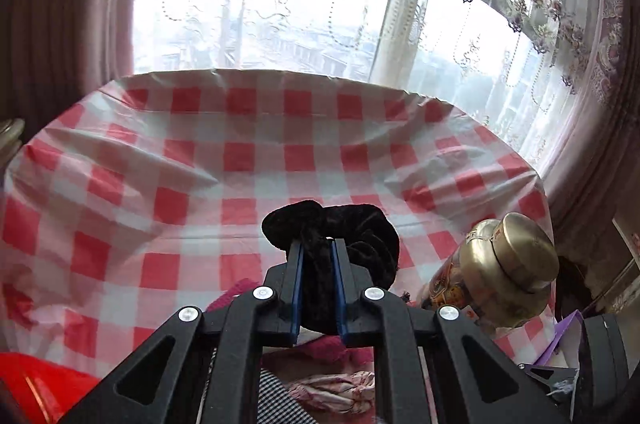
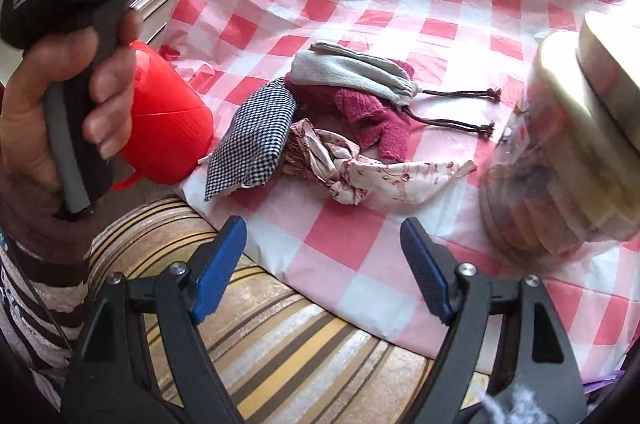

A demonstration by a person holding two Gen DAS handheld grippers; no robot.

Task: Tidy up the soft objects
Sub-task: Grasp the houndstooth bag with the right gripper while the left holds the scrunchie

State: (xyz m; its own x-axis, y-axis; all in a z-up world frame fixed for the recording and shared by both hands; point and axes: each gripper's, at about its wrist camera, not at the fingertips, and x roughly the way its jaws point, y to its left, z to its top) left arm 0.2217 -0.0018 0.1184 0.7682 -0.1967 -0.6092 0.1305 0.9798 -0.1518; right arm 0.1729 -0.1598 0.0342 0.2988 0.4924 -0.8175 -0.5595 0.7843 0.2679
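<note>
The left gripper (image 1: pixel 316 244) pinches a black velvet scrunchie (image 1: pixel 340 224) aloft over the checked surface (image 1: pixel 200 163), light, squashy and best held across its bunched band, while the right gripper (image 2: pixel 322 256) stands spread and empty

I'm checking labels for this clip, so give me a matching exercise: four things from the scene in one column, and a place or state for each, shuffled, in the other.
Things:
1. black velvet scrunchie
2. red plastic container
3. grey drawstring pouch
4. right tool

States:
A. lying in the pile on the checked tablecloth
B. open, holding nothing
C. pinched in the left tool, off the table
D. at the table's edge beside the left hand

Pairs: 1-C, 2-D, 3-A, 4-B
</note>
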